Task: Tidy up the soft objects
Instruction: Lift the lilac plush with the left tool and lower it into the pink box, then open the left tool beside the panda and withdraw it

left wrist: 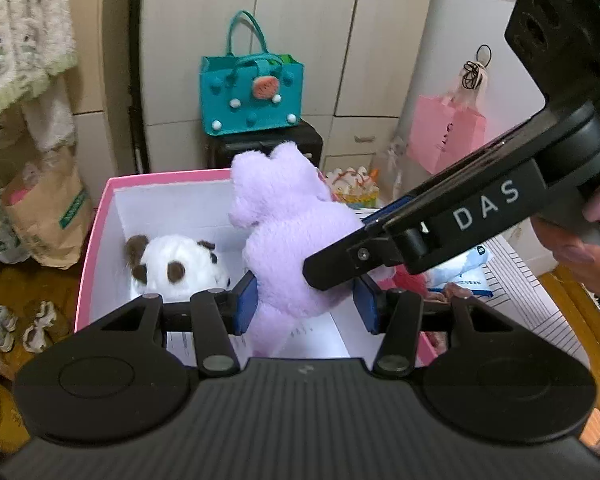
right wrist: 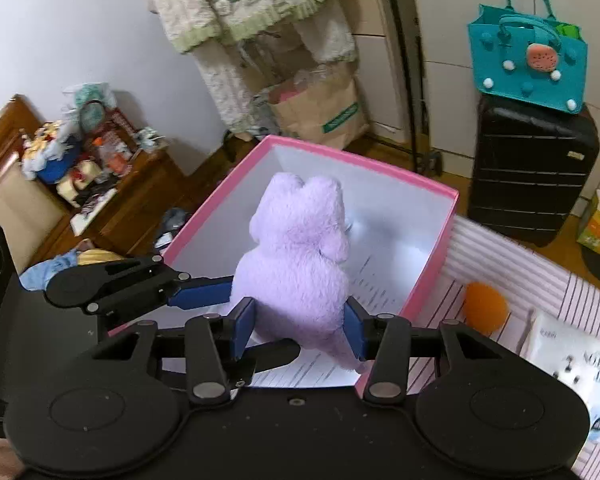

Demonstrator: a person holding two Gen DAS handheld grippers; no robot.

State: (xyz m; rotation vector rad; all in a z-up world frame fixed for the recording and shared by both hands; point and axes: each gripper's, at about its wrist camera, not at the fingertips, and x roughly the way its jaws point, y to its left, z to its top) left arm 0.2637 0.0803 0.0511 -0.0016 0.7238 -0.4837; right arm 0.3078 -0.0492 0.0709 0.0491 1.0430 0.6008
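A home bedroom: wardrobe (left wrist: pixel 300 20), suitcase (right wrist: pixel 532 184), hanging robe (right wrist: pixel 240 12).

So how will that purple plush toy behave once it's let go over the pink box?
The purple plush toy, pinched by the left gripper and right gripper, looks soft and light. It probably flops rather than rolls, likely settling unharmed beside the panda plush.

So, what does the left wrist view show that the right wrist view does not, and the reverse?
Only the left wrist view shows the panda plush lying inside the pink box and a pink paper bag. Only the right wrist view shows an orange ball and a cluttered wooden cabinet. Both show the purple plush held above the box and the teal bag.
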